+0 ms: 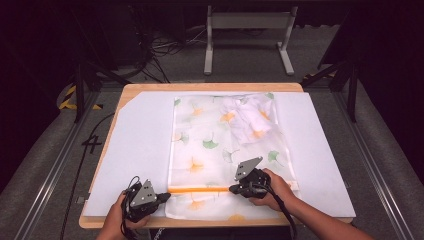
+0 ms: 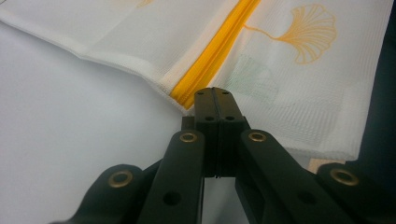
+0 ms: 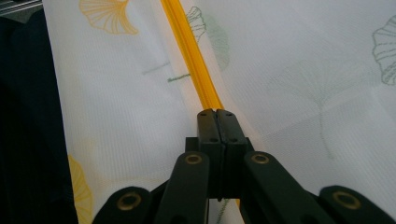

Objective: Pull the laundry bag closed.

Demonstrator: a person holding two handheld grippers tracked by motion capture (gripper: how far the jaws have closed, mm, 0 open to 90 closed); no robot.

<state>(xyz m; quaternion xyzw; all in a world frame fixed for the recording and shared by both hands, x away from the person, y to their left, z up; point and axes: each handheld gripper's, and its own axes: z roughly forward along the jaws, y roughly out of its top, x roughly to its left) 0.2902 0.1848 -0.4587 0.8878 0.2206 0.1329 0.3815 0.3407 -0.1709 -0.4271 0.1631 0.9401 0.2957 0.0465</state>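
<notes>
A white mesh bag (image 1: 210, 150) printed with ginkgo leaves lies flat on the table, with a crumpled white garment (image 1: 250, 120) inside its far right corner. An orange zipper (image 1: 200, 189) runs across the bag near the front edge. My left gripper (image 1: 166, 196) is shut at the zipper's left end, pinching the bag's edge (image 2: 182, 100); in the left gripper view its jaws (image 2: 215, 91) meet where the zipper (image 2: 219, 46) stops. My right gripper (image 1: 233, 189) is shut on the zipper's right part, and in the right gripper view the closed tips (image 3: 216, 112) sit over the orange strip (image 3: 189, 46).
The bag rests on a white mat (image 1: 140, 145) covering a wooden table (image 1: 210, 87). Bare mat lies left and right of the bag. Beyond the table stand a grey metal frame (image 1: 247, 20) and cables on the floor. The front table edge is just below both hands.
</notes>
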